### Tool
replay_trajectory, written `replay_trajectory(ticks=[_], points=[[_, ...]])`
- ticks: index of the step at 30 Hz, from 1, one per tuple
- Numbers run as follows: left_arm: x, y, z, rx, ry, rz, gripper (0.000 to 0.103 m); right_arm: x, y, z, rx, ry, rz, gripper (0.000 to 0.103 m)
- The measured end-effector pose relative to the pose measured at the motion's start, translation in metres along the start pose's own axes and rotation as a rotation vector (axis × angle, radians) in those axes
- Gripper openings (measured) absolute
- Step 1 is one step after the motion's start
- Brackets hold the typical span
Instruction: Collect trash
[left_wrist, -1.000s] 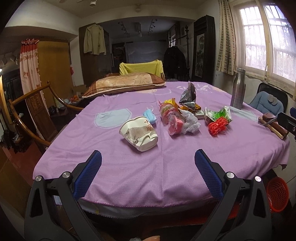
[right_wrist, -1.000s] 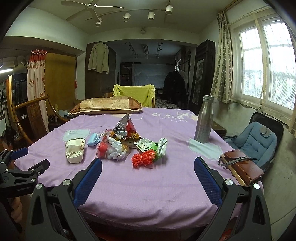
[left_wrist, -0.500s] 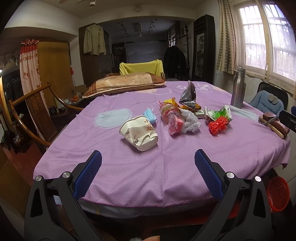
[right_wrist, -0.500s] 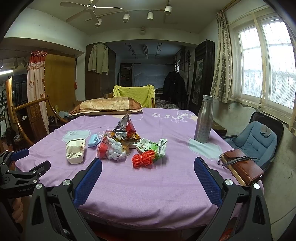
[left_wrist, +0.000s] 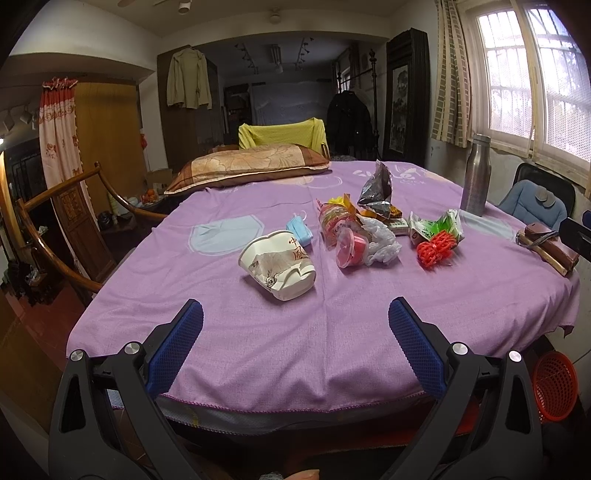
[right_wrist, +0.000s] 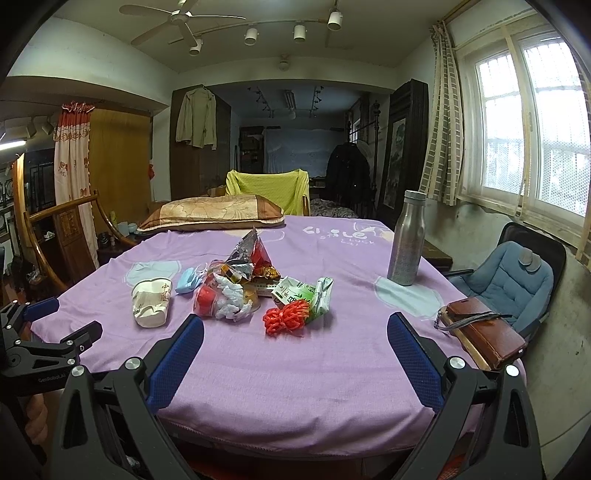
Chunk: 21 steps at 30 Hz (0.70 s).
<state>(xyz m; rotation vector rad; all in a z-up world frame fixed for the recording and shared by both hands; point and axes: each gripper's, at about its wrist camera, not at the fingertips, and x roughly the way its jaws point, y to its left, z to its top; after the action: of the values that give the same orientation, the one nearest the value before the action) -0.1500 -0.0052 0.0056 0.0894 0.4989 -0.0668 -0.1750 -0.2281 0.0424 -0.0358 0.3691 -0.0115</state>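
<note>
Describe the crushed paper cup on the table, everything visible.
The paper cup is white with a brownish print and red characters on its side. It looks like thin paper, dented and creased near the rim. It lies tipped on its side on the purple cloth, nearest the left gripper, close to the blue mask. No gripper touches it.
</note>
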Motion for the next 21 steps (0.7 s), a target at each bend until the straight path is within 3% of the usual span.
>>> replay_trajectory(ticks=[21], points=[[0.0001, 0.0007, -0.0006, 0.000, 0.003, 0.000, 0.097, 0.0002, -0.0009, -0.0005, 0.005, 0.000, 0.004, 0.097]])
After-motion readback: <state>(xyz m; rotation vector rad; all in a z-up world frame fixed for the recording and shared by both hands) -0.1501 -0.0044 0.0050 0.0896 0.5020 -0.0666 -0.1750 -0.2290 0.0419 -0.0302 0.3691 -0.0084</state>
